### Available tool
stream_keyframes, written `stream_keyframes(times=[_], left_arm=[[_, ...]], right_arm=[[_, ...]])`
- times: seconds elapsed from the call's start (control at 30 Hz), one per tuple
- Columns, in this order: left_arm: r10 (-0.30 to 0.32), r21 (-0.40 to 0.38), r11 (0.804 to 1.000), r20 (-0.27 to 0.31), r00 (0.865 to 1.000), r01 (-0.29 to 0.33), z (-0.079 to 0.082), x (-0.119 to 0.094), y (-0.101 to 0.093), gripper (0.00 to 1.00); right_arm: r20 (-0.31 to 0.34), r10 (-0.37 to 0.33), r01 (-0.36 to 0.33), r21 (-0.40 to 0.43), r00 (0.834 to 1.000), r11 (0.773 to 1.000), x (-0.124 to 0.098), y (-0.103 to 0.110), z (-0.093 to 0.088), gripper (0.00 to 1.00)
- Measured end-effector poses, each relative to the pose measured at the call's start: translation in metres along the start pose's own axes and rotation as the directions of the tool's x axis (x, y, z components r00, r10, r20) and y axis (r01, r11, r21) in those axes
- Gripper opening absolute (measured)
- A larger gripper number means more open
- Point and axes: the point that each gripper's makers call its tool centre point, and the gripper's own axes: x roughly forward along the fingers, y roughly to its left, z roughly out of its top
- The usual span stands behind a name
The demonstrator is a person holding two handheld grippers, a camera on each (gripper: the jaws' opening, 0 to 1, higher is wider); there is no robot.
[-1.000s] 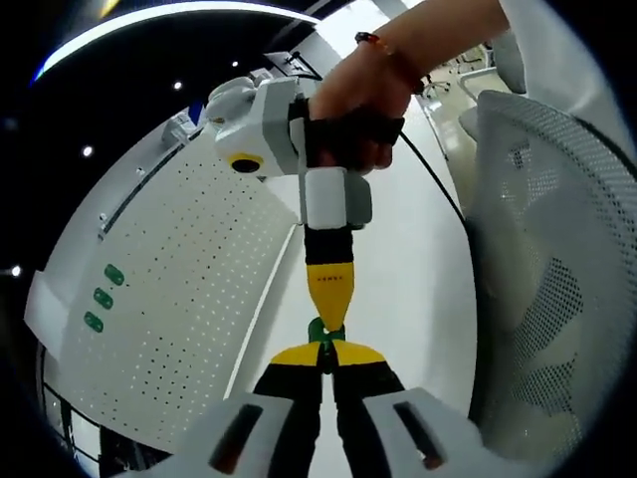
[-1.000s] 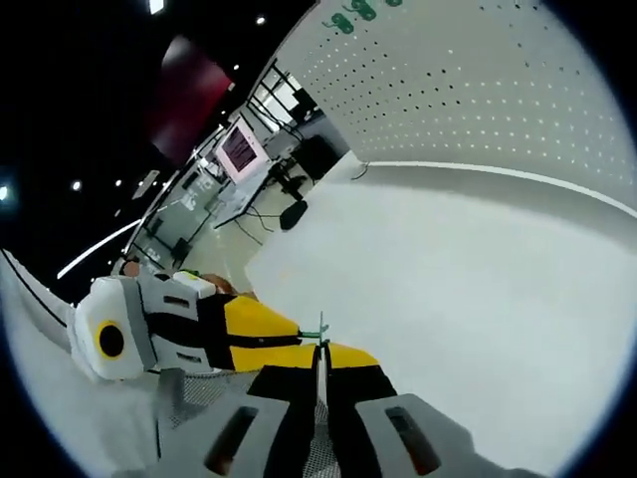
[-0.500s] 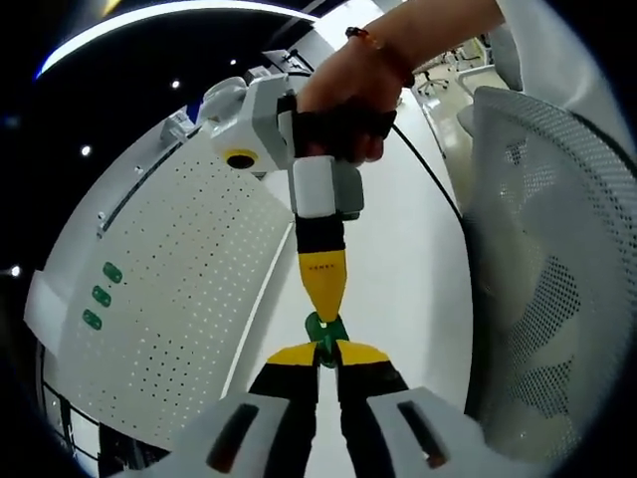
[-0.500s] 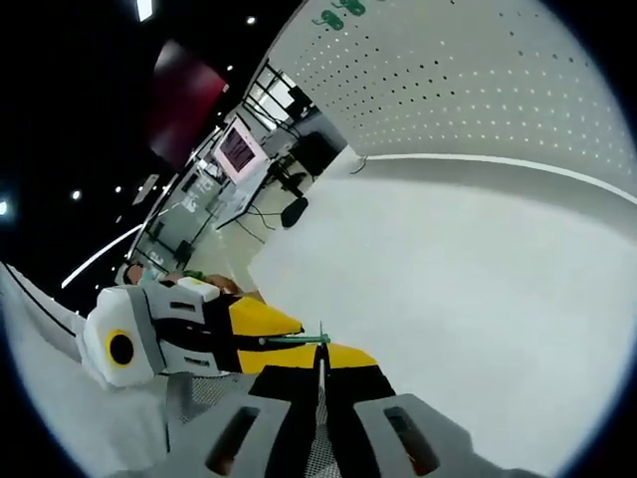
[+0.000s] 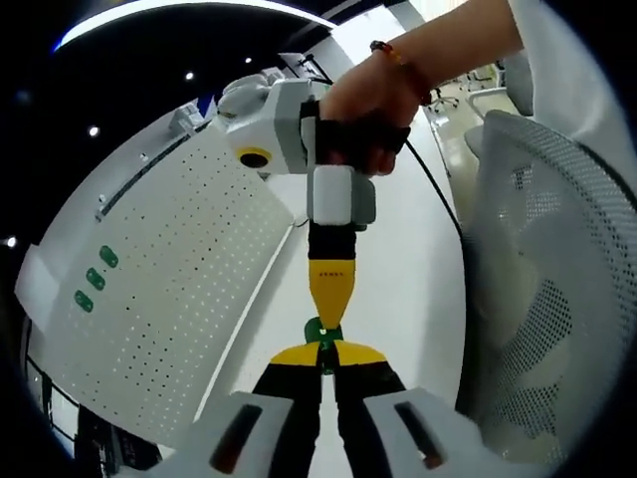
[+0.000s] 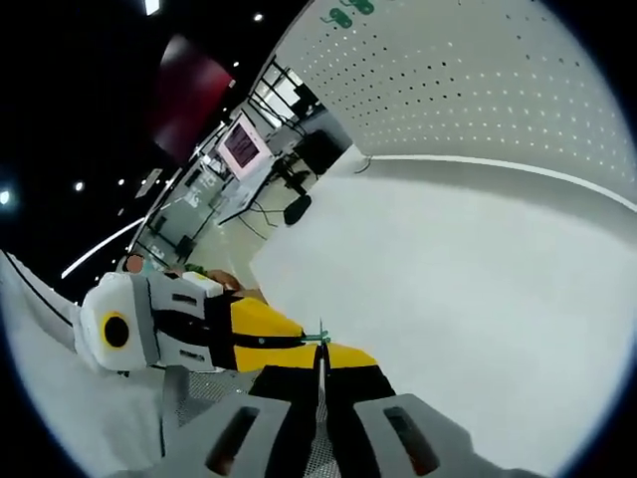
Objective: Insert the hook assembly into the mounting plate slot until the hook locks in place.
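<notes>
In the left gripper view, the left gripper (image 5: 323, 351) rises from the bottom with its yellow-tipped jaws drawn together on a small green piece (image 5: 323, 333), which looks like the hook assembly. Coming down from above, the right gripper (image 5: 326, 317) meets it tip to tip, its yellow jaws pinched on the same green part. Both tools are clenched on it, and it hangs in the air above the white tabletop (image 5: 398, 299). The grippers cover most of the piece, so its shape is hard to make out. A hand (image 5: 366, 110) with a beaded bracelet (image 5: 402, 72) grips the right tool's handle.

To the left stands a white pegboard (image 5: 169, 289) with three green parts (image 5: 92, 281) mounted near its far edge; they are too small to identify. On the right, a white mesh chair back (image 5: 547, 299) is cut off by the edge of the view.

In the right gripper view, the right gripper (image 6: 319, 351) has its jaws pressed together, and only a thin green sliver (image 6: 317, 338) shows at the tips. The left gripper (image 6: 289, 342) reaches in from the left, its yellow jaws touching that sliver. The pegboard (image 6: 478, 80) curves across the top, with green parts (image 6: 348, 12) at its edge, partly cut off. A monitor (image 6: 239, 147) sits in the dim background, where detail is blurred.
</notes>
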Motion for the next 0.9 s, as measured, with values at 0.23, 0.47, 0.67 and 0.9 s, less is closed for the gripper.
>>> stream_keyframes(times=[0.23,0.47,0.67,0.9], left_arm=[[0.014,-0.088,0.996,0.022,1.000,-0.012,0.000,-0.002,0.005,0.03],[0.033,-0.109,0.994,0.037,0.999,-0.028,0.004,-0.003,0.010,0.03],[0.050,-0.146,0.988,0.047,0.998,-0.043,0.004,-0.005,0.016,0.03],[0.088,-0.156,0.984,0.044,0.995,-0.080,0.003,-0.006,0.023,0.03]], right_arm=[[0.033,0.018,-0.014,-0.110,0.999,0.994,-0.001,0.004,0.006,0.01],[0.052,0.009,0.000,-0.166,0.999,0.986,-0.003,0.003,0.010,0.08],[0.094,0.002,0.011,-0.148,0.996,0.989,-0.010,0.002,0.018,0.12],[0.145,-0.011,0.035,-0.163,0.989,0.986,-0.019,-0.002,0.023,0.18]])
